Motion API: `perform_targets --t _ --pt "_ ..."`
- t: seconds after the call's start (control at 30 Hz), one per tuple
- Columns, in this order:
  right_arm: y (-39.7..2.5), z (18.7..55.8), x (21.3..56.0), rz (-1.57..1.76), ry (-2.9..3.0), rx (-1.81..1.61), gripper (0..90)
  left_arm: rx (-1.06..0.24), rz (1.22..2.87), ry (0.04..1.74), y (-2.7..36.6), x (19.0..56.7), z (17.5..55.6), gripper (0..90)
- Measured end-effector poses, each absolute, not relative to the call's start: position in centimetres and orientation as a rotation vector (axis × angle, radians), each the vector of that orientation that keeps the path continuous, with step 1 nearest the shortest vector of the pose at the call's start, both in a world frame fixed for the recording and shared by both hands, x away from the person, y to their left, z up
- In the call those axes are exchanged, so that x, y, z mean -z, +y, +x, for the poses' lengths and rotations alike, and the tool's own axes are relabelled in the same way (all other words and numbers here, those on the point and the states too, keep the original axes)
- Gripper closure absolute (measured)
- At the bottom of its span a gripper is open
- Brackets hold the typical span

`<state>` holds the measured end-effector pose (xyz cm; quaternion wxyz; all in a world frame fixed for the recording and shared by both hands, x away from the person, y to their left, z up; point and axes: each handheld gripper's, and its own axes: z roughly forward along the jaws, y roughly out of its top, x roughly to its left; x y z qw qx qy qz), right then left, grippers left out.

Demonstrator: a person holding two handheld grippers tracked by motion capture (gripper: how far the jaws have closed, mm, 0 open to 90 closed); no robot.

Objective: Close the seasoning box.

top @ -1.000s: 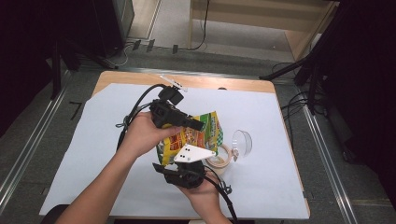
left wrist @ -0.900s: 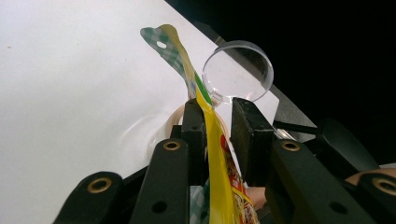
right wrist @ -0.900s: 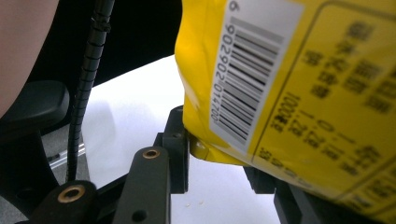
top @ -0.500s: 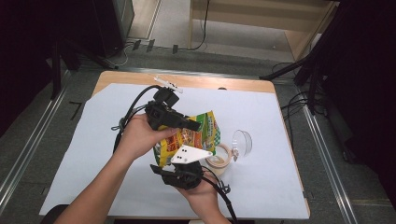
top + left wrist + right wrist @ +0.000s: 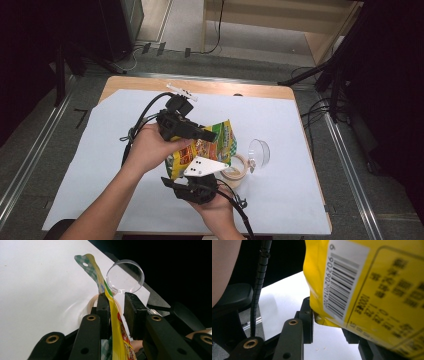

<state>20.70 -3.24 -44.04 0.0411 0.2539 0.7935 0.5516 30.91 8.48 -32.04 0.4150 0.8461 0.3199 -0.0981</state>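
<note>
- We have a yellow snack bag [image 5: 202, 147] held up above the white sheet [image 5: 90, 170] that covers the table, between our two grippers, near the middle of the table.
- Our left gripper [image 5: 202, 135] comes at the bag from the upper left. In the left gripper view its jaws stand apart, with the bag's thin top edge [image 5: 110, 302] running between them and lying against one jaw; the other jaw is clear of it, so this claw is open and not pinching.
- Our right gripper [image 5: 328, 326] sits under the bag. In the right gripper view the bag's lower corner, by the barcode label [image 5: 342, 282], rests between the jaws; the far jaw is mostly hidden behind the bag, so we cannot tell whether this claw is clamped.
- Just right of the bag, a clear round lid [image 5: 259, 152] stands tilted beside a beige ring-shaped container [image 5: 235, 167] on the sheet.
- We judge the step in hand to be getting a two-point hold on the bag, probably to open it.
- Next move, as we see it: shut the left jaws on the top seam, keeping the lower corner steady, and stay clear of the lid and container.
</note>
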Motion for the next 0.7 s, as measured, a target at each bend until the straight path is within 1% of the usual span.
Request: perform_targets --t 0.2,0.4,0.7 --pt "-3.26 20.7 44.06 0.775 2.429 -1.684 67.9 0.239 2.125 0.794 8.41 32.0 30.78 75.4" --pt "-3.26 20.53 44.33 0.778 2.432 -1.687 68.6 0.29 2.12 0.795 8.31 32.12 30.81 76.2" --pt "-3.22 20.55 44.39 0.773 2.43 -1.682 69.6 0.32 2.106 0.797 8.47 31.9 30.66 75.6"
